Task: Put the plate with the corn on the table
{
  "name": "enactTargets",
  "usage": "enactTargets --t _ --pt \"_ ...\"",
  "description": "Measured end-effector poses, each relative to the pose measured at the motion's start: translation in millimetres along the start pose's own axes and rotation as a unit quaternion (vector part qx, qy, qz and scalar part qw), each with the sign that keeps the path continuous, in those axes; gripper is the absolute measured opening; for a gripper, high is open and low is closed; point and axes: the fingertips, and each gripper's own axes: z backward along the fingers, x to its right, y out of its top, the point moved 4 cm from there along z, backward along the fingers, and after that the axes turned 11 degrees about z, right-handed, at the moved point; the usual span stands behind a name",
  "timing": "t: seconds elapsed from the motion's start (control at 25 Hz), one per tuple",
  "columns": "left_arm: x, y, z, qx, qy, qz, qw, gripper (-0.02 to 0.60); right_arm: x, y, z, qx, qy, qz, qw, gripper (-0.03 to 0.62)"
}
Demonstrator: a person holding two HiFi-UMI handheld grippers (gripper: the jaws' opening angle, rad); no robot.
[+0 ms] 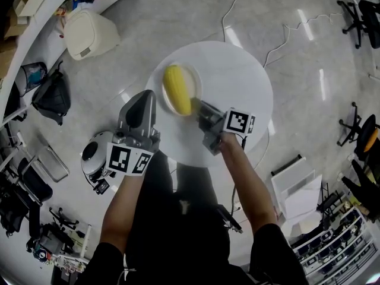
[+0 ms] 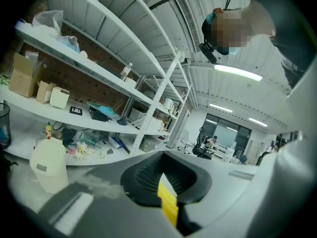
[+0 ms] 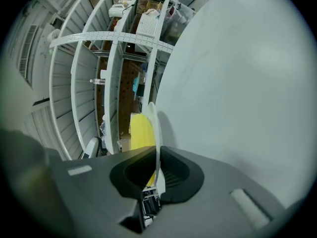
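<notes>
A yellow corn cob [image 1: 177, 89] lies on a small white plate [image 1: 193, 79] over the left part of the round white table [image 1: 237, 82]. My right gripper [image 1: 199, 109] is shut on the plate's near rim. In the right gripper view the plate [image 3: 154, 128] stands edge-on between the jaws of the right gripper [image 3: 157, 175], with the corn [image 3: 140, 131] on its left side and the table [image 3: 237, 93] on the right. Whether the plate touches the table I cannot tell. My left gripper [image 1: 142, 101] hangs shut and empty off the table's left edge; its view shows the left gripper [image 2: 166, 182] facing shelves.
A beige lidded bin [image 1: 89, 34] and a black bag [image 1: 52, 94] sit on the floor at left, a round white device [image 1: 95, 156] by my left hand. Cables [image 1: 285, 40] trail behind the table. A white cabinet [image 1: 297, 183] stands at right, shelves [image 2: 89, 68] along the left wall.
</notes>
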Motion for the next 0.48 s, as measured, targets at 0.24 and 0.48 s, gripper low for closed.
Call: enactTargets --t 0.24,0.48 --pt "-4.7 -1.1 -1.3 -0.001 0.001 0.002 1.0000 0.002 6.2 2.0 -5.0 -0.002 -0.008 -0.002 1.000 0.031" --pt "-5.0 -1.1 -1.5 -0.001 0.003 0.003 1.0000 0.002 11.0 -1.5 -4.9 -0.008 -0.025 -0.014 1.000 0.031"
